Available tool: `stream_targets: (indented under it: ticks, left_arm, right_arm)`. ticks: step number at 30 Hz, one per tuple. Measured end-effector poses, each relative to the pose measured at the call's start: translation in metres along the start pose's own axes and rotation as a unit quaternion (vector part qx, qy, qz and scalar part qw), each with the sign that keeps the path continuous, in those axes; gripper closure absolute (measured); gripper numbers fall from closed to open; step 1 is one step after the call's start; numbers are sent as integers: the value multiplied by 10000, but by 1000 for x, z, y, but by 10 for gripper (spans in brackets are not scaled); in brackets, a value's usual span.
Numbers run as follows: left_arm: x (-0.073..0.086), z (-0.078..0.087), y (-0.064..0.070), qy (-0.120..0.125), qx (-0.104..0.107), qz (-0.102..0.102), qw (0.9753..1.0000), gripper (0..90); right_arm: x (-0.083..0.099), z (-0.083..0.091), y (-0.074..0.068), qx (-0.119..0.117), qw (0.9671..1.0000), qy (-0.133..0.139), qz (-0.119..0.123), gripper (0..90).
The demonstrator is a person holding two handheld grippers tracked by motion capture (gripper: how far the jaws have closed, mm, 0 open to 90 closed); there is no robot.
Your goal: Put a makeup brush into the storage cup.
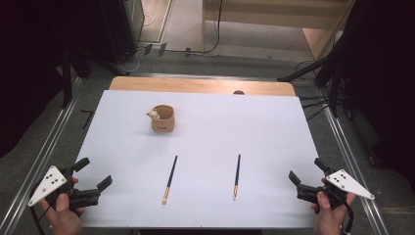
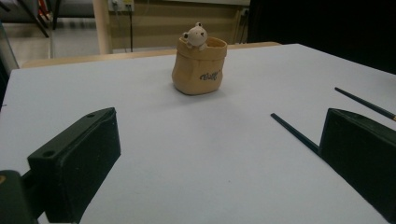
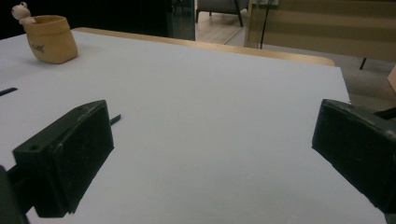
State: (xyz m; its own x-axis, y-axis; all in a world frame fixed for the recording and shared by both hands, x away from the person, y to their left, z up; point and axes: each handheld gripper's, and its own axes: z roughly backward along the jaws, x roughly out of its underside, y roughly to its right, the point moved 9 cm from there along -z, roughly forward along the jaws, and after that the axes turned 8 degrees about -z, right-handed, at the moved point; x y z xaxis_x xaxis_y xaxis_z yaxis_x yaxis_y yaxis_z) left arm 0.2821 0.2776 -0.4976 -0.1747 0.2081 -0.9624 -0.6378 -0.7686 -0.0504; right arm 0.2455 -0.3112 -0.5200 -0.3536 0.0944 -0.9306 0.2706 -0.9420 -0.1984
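Both grippers, left (image 1: 95,174) and right (image 1: 304,172), rest gaping at the tabletop's (image 1: 274,122) near corners. The chopsticks (image 1: 170,179) (image 1: 237,176) look light, stiff, slippery; pinch mid-shaft.

Two black chopsticks (image 1: 170,178) (image 1: 237,176) — lying ahead of the grippers. One tan sack-shaped pot (image 1: 163,118) farther ahead — one small bear figure (image 1: 153,115) on its rim.

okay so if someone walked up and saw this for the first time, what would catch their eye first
Probably the tan pot with a little bear on its rim, standing alone toward the far left of the white table. Next, two dark chopsticks lying apart near the front, light tips toward the person. At the near corners, the left claw and right claw are open, holding nothing.
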Motion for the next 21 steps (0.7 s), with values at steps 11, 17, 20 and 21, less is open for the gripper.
stream_targets:
  ticks: [11, 17, 20, 21]
  left_arm:
    - [-3, -9, 7, -15, 38, -96, 9999, 0]
    - [-3, -9, 13, 11, 85, -103, 9999, 0]
    - [-3, -11, 16, 4, 125, -135, 9998, 0]
    - [-3, -12, 16, -2, 143, -135, 9998, 0]
  right_arm:
    - [-4, 4, -2, -129, 9999, -36, -7, 0]
    - [-8, 2, -8, -225, 9997, -65, -7, 0]
    - [-8, 1, -12, -217, 9997, -105, 98, 0]
    - [-9, 0, -14, -238, 9996, -97, 107, 0]
